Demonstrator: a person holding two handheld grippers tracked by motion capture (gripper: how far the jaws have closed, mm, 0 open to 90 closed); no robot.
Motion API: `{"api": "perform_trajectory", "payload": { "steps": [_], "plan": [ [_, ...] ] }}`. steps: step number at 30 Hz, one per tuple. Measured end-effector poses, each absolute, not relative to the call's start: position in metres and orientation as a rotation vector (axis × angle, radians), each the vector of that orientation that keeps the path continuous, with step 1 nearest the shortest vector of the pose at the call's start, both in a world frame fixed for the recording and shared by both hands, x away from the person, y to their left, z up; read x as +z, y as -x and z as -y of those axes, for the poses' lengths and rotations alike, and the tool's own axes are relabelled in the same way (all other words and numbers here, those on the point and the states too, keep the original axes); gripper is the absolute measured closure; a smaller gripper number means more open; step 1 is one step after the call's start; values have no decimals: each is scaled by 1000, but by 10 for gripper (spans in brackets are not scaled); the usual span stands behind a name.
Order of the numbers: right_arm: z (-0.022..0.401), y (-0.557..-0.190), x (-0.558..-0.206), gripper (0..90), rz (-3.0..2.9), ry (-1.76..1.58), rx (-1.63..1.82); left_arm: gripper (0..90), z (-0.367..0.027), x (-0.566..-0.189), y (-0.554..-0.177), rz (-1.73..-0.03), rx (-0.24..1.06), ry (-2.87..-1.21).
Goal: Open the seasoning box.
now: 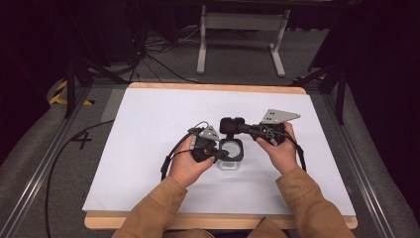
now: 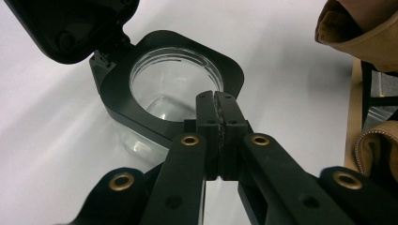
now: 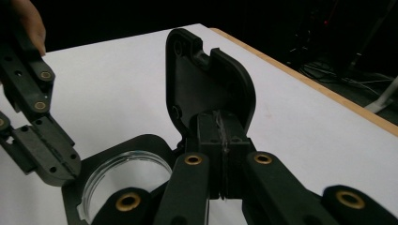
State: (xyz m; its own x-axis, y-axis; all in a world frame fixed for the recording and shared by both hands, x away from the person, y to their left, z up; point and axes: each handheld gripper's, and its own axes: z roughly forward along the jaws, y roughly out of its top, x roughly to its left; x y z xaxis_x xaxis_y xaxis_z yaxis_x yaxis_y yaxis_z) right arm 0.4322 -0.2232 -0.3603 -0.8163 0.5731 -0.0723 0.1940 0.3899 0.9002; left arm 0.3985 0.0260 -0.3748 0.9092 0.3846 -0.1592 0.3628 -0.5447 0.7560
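High view: my left tool (image 1: 218,154) and right tool (image 1: 229,125), both clenched, flank the clear black-rimmed jar (image 1: 231,153) mid-table (image 1: 148,124); left gripper view: rim (image 2: 117,89), no label; right gripper view: hinged lid (image 3: 206,89) upright.

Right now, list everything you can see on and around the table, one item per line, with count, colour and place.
Clear square glass jar with black collar: one, transparent and black, middle of the table, between the grippers.
Black hinged lid: one, black, swung up and open on the jar's far edge.
White table sheet: one, white, covers the tabletop.
Wooden table edge: one, light brown, shows around the sheet.
White metal stand: one, white, on the floor beyond the table.
Loose cables: several, black, floor at far left.
Left gripper: one, black, jaws shut, tips at the jar's rim.
Right gripper: one, black, jaws shut, against the lid.
Tan sleeves: two, bottom of the high view.
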Motion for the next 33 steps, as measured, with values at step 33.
{"api": "perform_trajectory", "payload": {
  "steps": [33],
  "plan": [
    [235,-411,-345,846,-2282,-692,1437,827,-34,-363,-396,-531,25,-2165]
  ]
}}
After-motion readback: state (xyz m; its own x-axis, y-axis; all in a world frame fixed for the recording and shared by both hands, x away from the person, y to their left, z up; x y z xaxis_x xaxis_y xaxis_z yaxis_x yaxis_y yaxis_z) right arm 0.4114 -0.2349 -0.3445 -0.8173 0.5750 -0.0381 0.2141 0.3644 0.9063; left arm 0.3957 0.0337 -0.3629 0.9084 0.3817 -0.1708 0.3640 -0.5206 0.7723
